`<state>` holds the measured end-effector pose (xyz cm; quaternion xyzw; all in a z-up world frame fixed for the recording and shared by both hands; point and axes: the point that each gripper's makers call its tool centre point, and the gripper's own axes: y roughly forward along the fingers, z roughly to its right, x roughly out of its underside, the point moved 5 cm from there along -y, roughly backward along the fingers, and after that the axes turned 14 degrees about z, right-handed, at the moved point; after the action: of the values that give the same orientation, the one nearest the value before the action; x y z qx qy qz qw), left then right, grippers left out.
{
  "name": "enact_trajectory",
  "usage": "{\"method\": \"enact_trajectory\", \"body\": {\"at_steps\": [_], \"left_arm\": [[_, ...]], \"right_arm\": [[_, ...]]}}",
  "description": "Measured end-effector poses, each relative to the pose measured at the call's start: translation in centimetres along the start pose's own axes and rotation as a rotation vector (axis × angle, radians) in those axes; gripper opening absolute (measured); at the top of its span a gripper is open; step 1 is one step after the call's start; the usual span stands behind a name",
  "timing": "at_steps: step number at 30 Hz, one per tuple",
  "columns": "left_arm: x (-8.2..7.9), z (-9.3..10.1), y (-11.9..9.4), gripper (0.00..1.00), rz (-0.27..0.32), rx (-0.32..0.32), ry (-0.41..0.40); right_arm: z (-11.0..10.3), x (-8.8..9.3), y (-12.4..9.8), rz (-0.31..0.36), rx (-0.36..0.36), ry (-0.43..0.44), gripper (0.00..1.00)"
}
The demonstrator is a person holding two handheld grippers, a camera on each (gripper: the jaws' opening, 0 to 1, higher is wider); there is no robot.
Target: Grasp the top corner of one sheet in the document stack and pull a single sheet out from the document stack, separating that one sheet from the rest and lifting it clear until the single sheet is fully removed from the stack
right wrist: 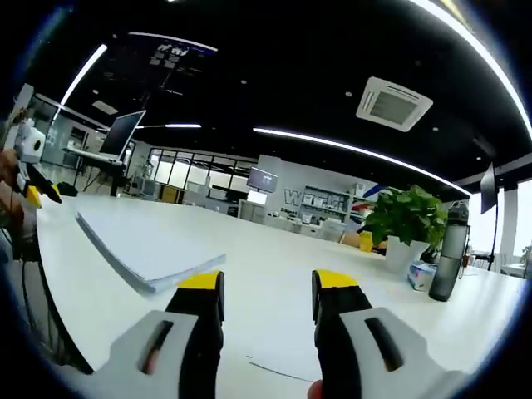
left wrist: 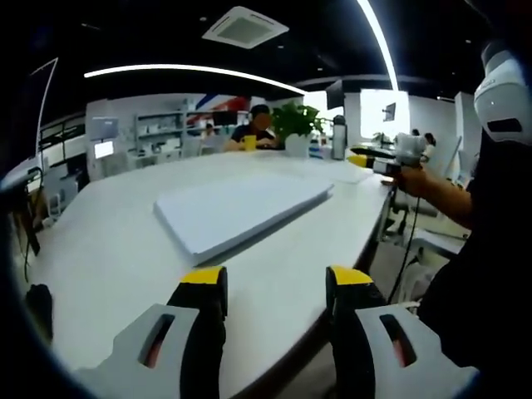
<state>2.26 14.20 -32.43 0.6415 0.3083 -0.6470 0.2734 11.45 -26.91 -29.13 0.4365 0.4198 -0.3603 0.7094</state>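
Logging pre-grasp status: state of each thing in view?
left tongs: open, holding nothing, short of the stack
right tongs: open, holding nothing, near the stack's corner
document stack: flat on the table, squared, no sheet lifted
table: white, bearing the stack
potted plant: upright on the table
bottle: upright beside the plant

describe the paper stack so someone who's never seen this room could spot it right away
Start at the big white table that runs across the office. The document stack lies flat on it, ahead of the left gripper, whose jaws stand apart. It is the low white slab with layered sheet edges, unlike the upright potted plant and dark bottle further along.
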Motion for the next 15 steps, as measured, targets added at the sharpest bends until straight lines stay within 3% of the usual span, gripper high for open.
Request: {"method": "enact_trajectory", "body": {"at_steps": [5, 12, 15], "left_arm": [[-0.1, 0.0, -0.3, 0.48, -0.004, -0.007, 0.002], [-0.4, 0.1, -0.5, 0.48, 0.003, -0.012, 0.007], [-0.3, 0.1, -0.5, 0.48, -0.001, -0.01, 0.007]], "right_arm": [[-3.4, 0.0, 0.4, -0.02, -0.072, 0.014, 0.41], [-7.0, -0.9, 1.0, 0.006, -0.174, 0.048, 0.41], [-8.4, -0.8, 1.2, -0.011, -0.215, 0.058, 0.41]]}}
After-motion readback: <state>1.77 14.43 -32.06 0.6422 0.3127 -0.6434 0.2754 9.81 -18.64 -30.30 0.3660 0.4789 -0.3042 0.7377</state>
